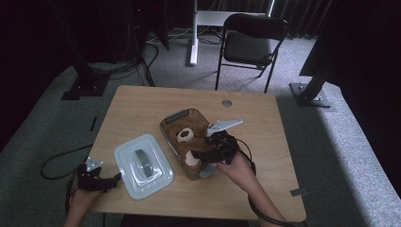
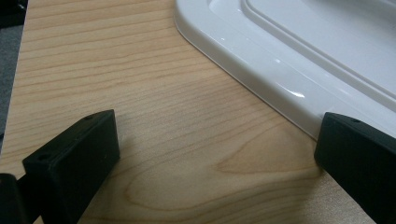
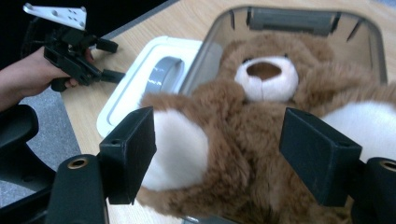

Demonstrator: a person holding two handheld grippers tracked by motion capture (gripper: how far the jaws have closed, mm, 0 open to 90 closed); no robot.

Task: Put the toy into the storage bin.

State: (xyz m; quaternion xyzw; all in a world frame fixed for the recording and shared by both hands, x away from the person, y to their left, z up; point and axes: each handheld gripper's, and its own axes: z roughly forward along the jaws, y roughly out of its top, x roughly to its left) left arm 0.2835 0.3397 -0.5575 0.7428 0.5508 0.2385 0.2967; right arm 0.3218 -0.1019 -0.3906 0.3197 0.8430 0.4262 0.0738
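A brown teddy bear [image 1: 191, 142] [image 3: 252, 121] lies on its back in a clear plastic bin [image 1: 182, 115] [image 3: 289, 18] at the table's middle. My right gripper [image 1: 208, 153] [image 3: 217, 140] is open, its jaws standing wide on either side of the bear's lower body, between its white foot pads. The bin's white lid [image 1: 143, 165] [image 2: 299, 51] [image 3: 140, 79], with a grey handle, lies flat left of the bin. My left gripper [image 1: 116, 178] [image 2: 219, 140] [image 3: 112, 60] is open low on the table at the lid's near-left corner, holding nothing.
The wooden table [image 1: 142, 109] has a round cable hole [image 1: 227, 102] near its far edge. A black folding chair [image 1: 253, 40] stands beyond the table. Cables lie on the carpet at the left, and dark stand bases flank the table.
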